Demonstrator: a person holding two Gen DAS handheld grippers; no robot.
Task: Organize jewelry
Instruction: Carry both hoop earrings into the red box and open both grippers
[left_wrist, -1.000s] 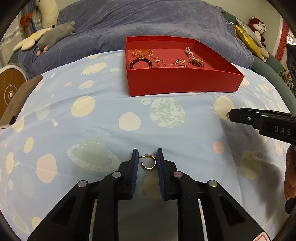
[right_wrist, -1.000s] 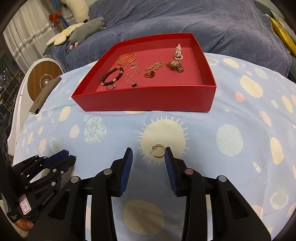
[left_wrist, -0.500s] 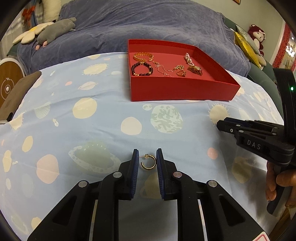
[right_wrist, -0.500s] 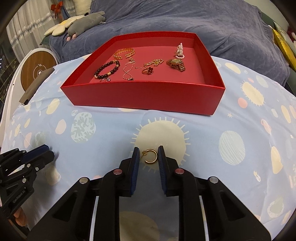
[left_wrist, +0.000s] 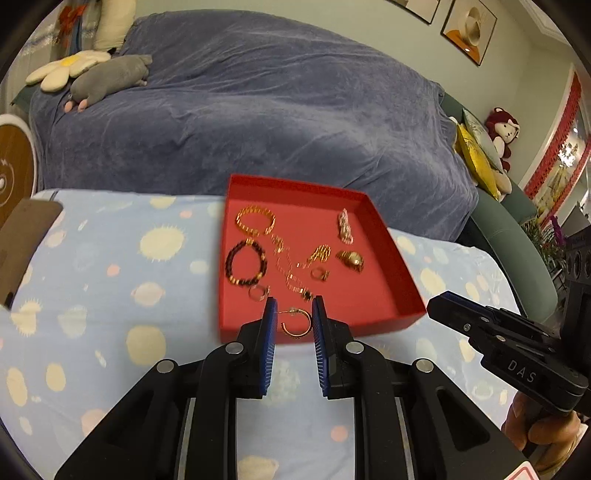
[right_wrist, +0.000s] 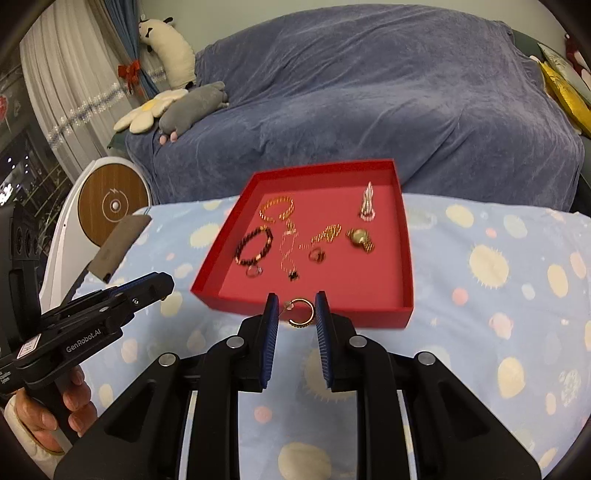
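Gold hoop earring (left_wrist: 296, 324) pinched in your left gripper (left_wrist: 294, 320), second gold hoop (right_wrist: 302, 313) pinched in your right gripper (right_wrist: 296, 316); both tongs narrow, each clamped on its hoop, held above bedspread (left_wrist: 110, 280) at near edge of red tray (left_wrist: 408, 280). Step in hand, by my reading: carrying pair to tray. Next: bring both over near wall, spread jaws above bare floor, clear of necklace (right_wrist: 290, 245). Count in tray: two bracelets, two rings, one watch (right_wrist: 360, 238), chains tangled, number unclear

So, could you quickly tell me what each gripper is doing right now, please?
Left gripper: closed on a gold hoop earring.
Right gripper: closed on another gold hoop earring, in front of the red tray.
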